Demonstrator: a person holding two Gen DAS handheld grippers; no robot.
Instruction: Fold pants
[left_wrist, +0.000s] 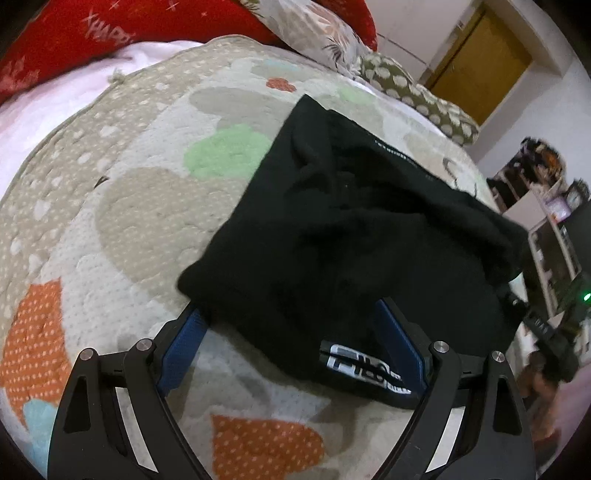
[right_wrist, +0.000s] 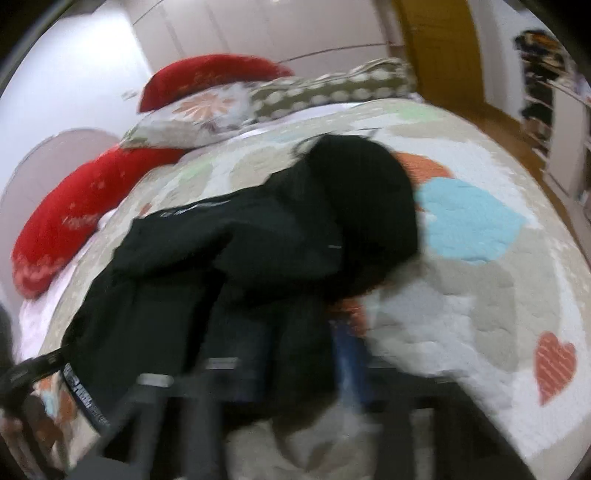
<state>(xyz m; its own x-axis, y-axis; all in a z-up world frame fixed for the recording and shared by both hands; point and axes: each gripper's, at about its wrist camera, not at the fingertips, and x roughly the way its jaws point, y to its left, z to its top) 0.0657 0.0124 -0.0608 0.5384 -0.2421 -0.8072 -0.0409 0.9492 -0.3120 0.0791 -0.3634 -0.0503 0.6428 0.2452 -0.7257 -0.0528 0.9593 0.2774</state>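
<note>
Left gripper (left_wrist: 291, 325) nearest the lens: black linkage arms, blue-padded fingers (left_wrist: 183, 349) spread wide. The near edge of the black pants (left_wrist: 343, 229) lies between them, the pads not pressing on the cloth. A white-printed waistband label (left_wrist: 364, 373) sits just inside the right-hand finger.

Pants: a dark, rumpled heap on the quilt (left_wrist: 110, 229), folded over on themselves, reaching from the left gripper toward the pillows at the head of the bed. The quilt is pale with orange, green and blue heart patches. An orange patch lies just to the near side of the pants; a green one lies beside them on the left.

Right gripper (right_wrist: 306, 354): the view is heavily smeared. Its fingers (right_wrist: 351, 354) look drawn narrow with black cloth of the pants bunched between them, probably gripped, though the blur hides the pads' contact. A light-blue heart patch (right_wrist: 469, 225) lies just to the right of the pants here.

Beyond the pants, at the head of the bed: red cushions (right_wrist: 74, 221), a floral pillow (right_wrist: 192, 118), an olive dotted pillow (right_wrist: 332, 88). A yellow-brown door (left_wrist: 480, 70) stands past those pillows.
</note>
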